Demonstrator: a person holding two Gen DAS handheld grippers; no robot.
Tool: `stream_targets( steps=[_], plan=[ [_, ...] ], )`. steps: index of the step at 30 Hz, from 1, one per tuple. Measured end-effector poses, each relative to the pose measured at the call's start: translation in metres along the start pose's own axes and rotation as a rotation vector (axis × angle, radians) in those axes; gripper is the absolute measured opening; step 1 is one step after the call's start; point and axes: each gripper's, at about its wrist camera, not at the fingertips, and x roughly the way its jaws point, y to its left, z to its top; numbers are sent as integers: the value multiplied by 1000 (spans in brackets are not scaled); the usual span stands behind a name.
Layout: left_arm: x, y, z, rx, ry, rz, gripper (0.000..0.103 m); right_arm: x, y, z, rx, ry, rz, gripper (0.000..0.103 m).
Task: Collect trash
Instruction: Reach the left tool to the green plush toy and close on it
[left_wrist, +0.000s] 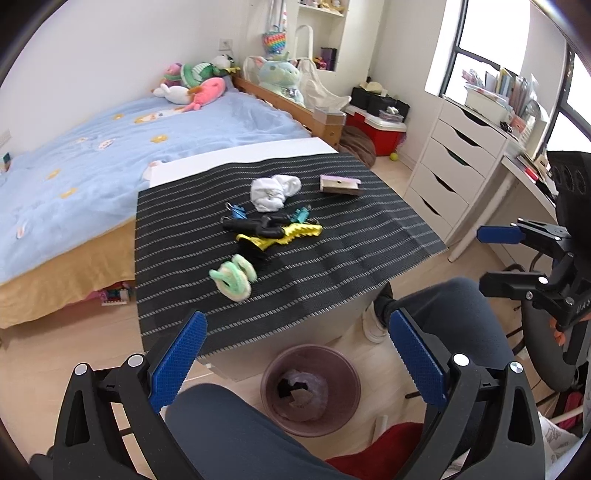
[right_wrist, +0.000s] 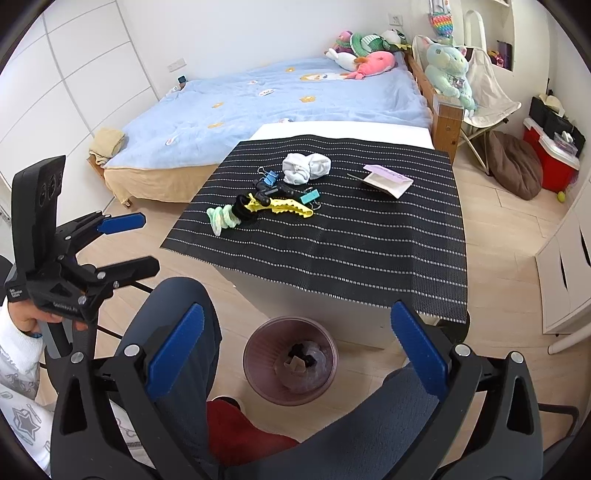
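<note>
A round brown waste bin (left_wrist: 264, 384) (right_wrist: 248, 354) stands on the floor by the table's near edge, with crumpled scraps inside. On the striped black mat (left_wrist: 351, 251) lie a white wad (left_wrist: 275, 192) (right_wrist: 306, 166), a small pink-and-white carton (left_wrist: 340, 184) (right_wrist: 388, 179), a yellow claw clip (left_wrist: 295, 232), binder clips (left_wrist: 236, 212) and a green fluffy scrunchie (left_wrist: 234, 277). My left gripper (left_wrist: 299, 354) (right_wrist: 149, 242) hangs open above the bin, nothing between its blue pads. My right gripper (right_wrist: 297, 343) (left_wrist: 480, 258) is open too, and empty.
The person's knees in dark trousers (left_wrist: 229, 424) flank the bin. A bed with a blue cover (left_wrist: 92, 166) lies behind the table, with a white drawer unit (left_wrist: 454, 166) to the right. A red slipper (right_wrist: 240, 432) lies on the pale wood floor.
</note>
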Motion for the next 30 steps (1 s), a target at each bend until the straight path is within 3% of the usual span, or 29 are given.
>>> stream_targets(
  steps=[12,30],
  plan=[
    [24,28,26,-8,31,16,95,15,-4,23,-13,4,-3,100],
    [103,56,36,64,211,17,95,28,-17,32,-7,27,-16,100]
  ],
)
